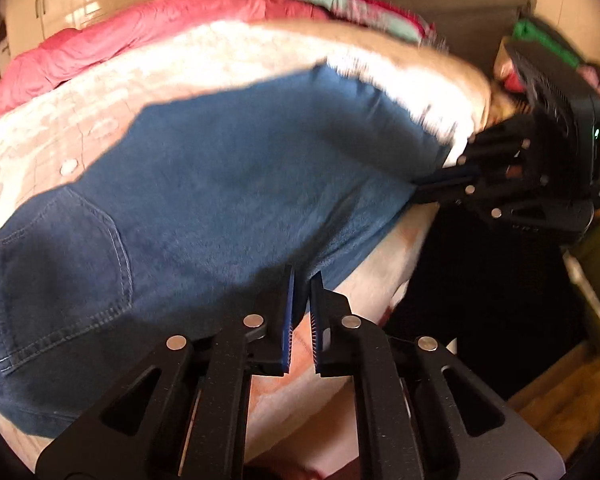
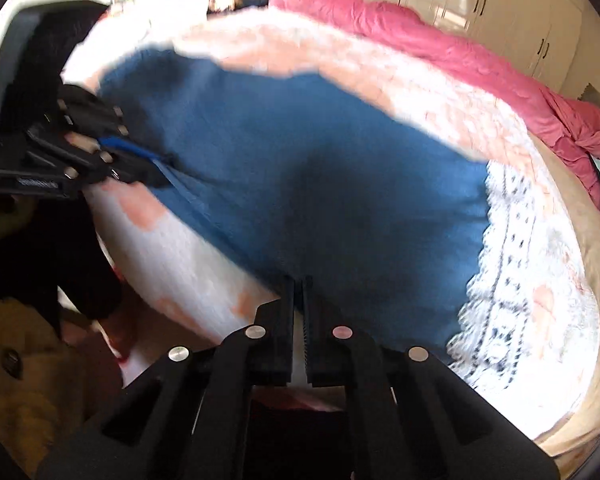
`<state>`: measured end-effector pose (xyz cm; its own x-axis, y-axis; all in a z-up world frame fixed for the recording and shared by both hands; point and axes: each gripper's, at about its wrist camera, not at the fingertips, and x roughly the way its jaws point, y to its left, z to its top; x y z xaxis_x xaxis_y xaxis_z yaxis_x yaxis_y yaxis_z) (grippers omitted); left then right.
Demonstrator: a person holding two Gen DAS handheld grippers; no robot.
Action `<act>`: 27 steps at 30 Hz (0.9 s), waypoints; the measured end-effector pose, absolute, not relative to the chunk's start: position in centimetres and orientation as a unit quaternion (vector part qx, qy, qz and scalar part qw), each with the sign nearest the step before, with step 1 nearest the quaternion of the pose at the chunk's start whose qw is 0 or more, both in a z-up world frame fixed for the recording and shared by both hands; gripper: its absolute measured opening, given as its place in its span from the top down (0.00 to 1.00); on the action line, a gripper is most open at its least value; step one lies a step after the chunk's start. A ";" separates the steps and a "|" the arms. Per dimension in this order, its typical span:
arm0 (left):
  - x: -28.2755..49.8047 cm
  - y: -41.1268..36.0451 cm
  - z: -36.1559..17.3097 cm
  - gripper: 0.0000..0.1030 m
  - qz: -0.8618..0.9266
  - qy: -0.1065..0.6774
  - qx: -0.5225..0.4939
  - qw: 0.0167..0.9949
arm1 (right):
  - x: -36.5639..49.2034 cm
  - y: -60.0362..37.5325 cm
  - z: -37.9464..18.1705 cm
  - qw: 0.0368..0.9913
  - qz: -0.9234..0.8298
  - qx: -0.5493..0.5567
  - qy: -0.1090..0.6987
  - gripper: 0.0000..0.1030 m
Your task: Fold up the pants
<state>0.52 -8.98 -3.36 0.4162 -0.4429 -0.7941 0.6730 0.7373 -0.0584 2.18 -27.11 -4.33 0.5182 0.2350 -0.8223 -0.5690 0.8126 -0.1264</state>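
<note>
Blue denim pants (image 1: 228, 184) lie spread on a bed, a back pocket (image 1: 60, 248) at the left of the left wrist view. My left gripper (image 1: 302, 280) is shut on the near edge of the pants. In the right wrist view the pants (image 2: 320, 176) fill the middle. My right gripper (image 2: 299, 284) is shut on their near edge. Each gripper shows in the other's view, the right one (image 1: 424, 190) at the pants' right edge, the left one (image 2: 156, 172) at their left edge. Both views are blurred.
The bed has a pale pink and white blanket (image 1: 100, 92) with a lace-patterned part (image 2: 512, 280). A pink quilt (image 2: 460, 44) is piled along the far side. White cupboards (image 2: 480, 0) stand behind. Dark clothing (image 1: 484, 292) lies beside the bed.
</note>
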 end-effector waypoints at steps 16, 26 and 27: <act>0.5 -0.7 1.7 0.39 -0.273 0.362 -0.015 0.891 | 2.5 -37.1 0.1 0.902 0.147 0.029 0.405 0.49; 3.0 9.2 2.2 0.12 -0.011 0.378 -0.079 0.922 | 8.4 -34.9 -0.7 0.908 0.113 0.059 0.399 0.38; 3.8 9.7 1.4 0.11 0.014 0.394 -0.087 0.915 | 8.5 -34.8 -1.0 0.908 0.104 0.052 0.402 0.38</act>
